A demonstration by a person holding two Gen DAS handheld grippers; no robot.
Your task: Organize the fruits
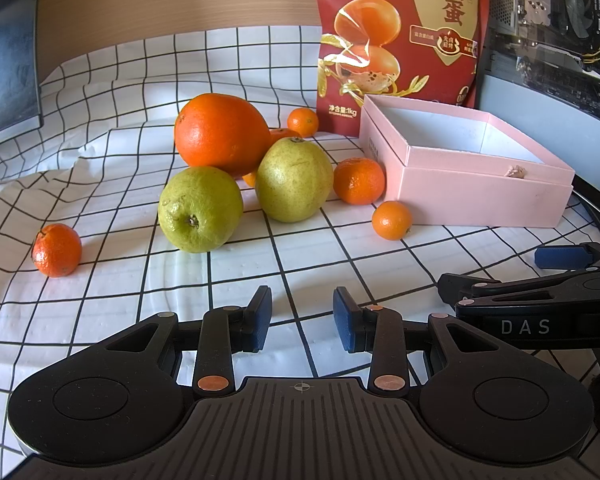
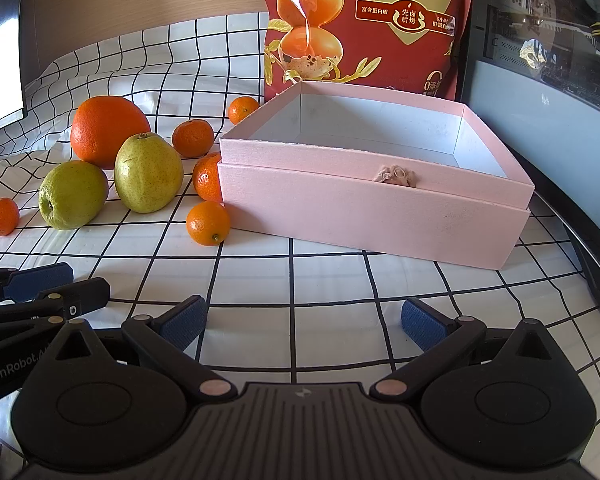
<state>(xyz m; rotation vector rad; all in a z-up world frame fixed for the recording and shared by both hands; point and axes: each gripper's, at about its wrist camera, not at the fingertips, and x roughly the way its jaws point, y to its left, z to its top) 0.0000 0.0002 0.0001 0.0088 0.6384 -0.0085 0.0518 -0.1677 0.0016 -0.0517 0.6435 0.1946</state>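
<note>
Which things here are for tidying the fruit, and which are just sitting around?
For the job:
- big orange
- two green pears
- small mandarins
- pink box, open

Just lying about:
- red snack bag
- checked cloth
- dark screen

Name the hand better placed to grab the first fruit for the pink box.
Left, probably. The left gripper faces the pears directly, jaws open, while the right gripper faces the empty pink box.
</note>
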